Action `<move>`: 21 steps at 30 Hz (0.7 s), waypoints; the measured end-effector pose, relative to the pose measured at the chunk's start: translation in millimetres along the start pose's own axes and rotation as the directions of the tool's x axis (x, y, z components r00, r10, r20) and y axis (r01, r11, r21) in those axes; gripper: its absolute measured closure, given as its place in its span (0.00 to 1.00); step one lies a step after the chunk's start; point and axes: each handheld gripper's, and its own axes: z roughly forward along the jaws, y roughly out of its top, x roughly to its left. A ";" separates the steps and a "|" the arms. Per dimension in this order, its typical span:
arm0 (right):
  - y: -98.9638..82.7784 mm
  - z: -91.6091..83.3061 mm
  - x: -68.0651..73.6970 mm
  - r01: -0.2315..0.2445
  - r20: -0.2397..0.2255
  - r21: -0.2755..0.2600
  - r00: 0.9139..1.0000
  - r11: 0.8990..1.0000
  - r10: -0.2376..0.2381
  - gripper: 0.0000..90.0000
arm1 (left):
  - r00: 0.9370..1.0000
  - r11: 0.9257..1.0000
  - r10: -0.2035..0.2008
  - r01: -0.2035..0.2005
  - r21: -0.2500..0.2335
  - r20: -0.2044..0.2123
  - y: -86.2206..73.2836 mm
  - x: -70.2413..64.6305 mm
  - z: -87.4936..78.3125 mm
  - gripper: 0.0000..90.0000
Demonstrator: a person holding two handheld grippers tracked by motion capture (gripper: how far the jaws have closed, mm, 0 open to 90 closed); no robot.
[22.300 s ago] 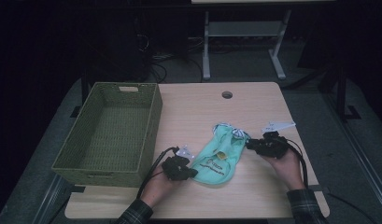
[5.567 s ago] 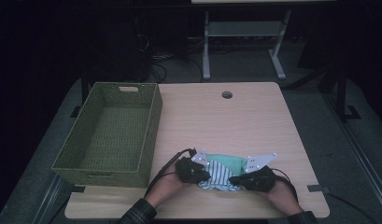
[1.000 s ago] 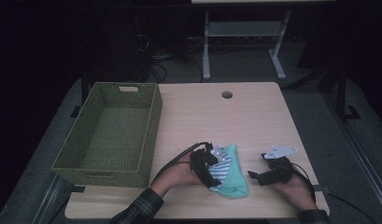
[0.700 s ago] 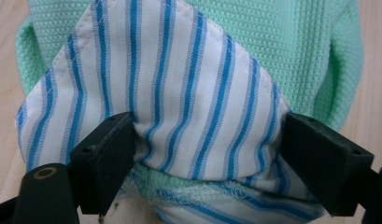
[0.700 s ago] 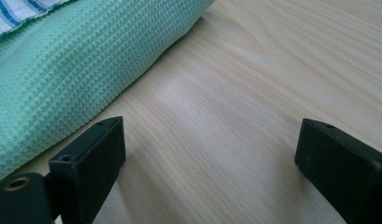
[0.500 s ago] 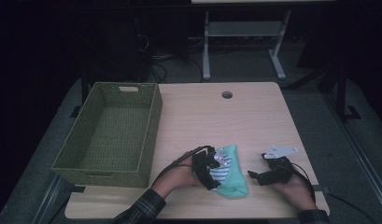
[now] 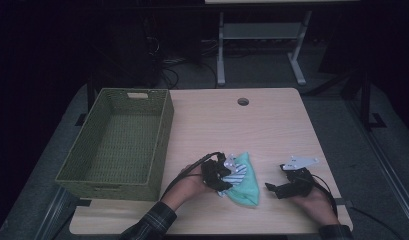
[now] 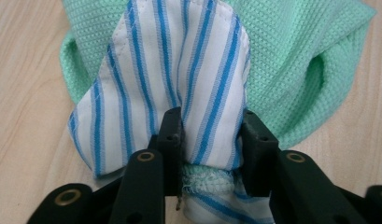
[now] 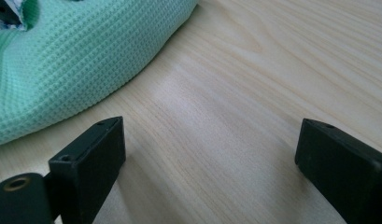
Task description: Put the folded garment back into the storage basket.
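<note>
The folded garment (image 7: pixel 240 181), a mint-green waffle knit with a blue-and-white striped part on top, lies on the desk (image 7: pixel 272 125) near its front edge, between the two hands and well to the right of the woven basket (image 7: pixel 117 145). The left gripper (image 7: pixel 223 175) has just been closing its fingers (image 8: pixel 171 135), and the left gripper view shows them pinching a fold of the striped cloth (image 8: pixel 179 84) with the green knit's edge bunched beneath. The right gripper (image 7: pixel 272 189) rests just beside the bundle, its fingers (image 9: pixel 93 154) spread wide over bare wood and touching nothing. The piece looks light, limp and not slippery (it will sag and likely unfold if lifted by one layer), so the best hold probably takes all the layers together at the thick folded edge.
</note>
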 end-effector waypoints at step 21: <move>0.3 0.2 0.3 -0.003 0.003 0.000 1.000 1.000 0.003 0.09 | 0.990 0.993 -0.111 0.115 -0.038 0.082 -0.8 8.8 -20.9 0.76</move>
